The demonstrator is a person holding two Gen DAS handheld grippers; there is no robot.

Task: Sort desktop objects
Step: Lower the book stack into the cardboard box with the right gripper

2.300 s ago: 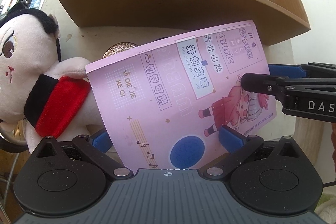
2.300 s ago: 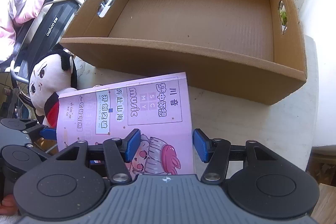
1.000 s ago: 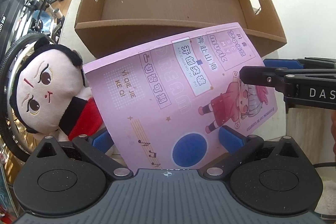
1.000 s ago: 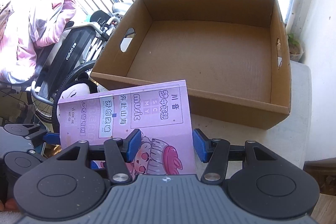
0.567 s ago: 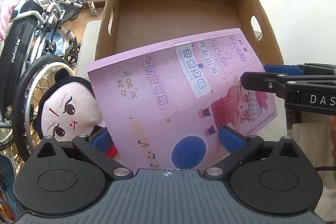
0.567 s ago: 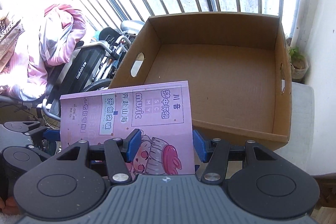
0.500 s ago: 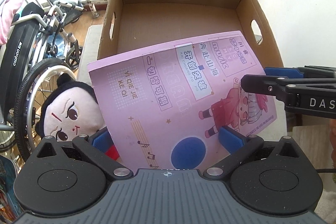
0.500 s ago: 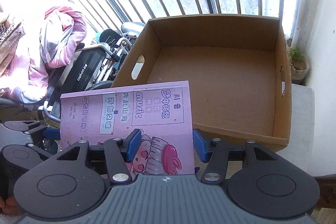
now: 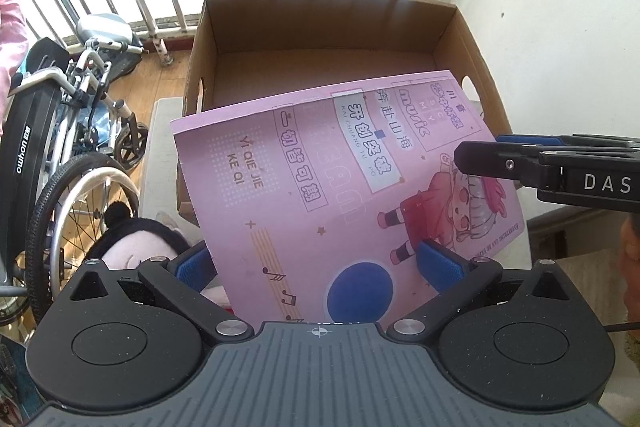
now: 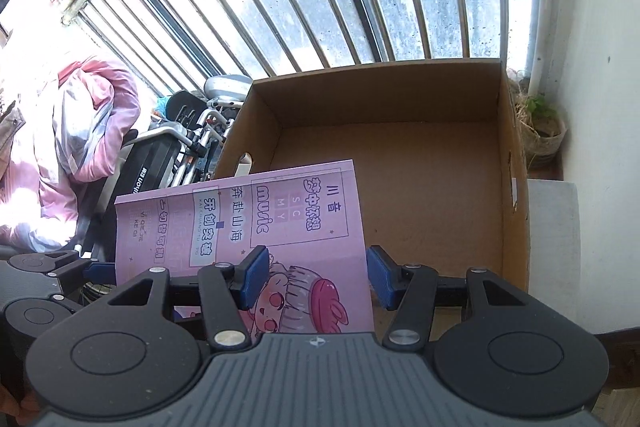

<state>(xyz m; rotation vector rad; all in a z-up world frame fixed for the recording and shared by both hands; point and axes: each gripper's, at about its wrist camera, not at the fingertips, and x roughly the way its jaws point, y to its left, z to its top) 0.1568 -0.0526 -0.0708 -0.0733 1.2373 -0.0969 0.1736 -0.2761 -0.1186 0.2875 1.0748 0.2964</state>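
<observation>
Pink music booklet (image 9: pixel 344 183) held in the air over the near wall of the open cardboard box (image 9: pixel 320 27), tilted, its spine edge toward 9 o'clock in the left wrist view. Clamped at its near edge across the width by the left hand-held gripper (image 9: pixel 320 263), blue pads pressing both side edges, plush doll (image 9: pixel 136 247) at 8 o'clock below. Gripped likewise at its 3 o'clock end by the right hand-held gripper (image 10: pixel 316 273), one pad on the cover, the other behind the page.
</observation>
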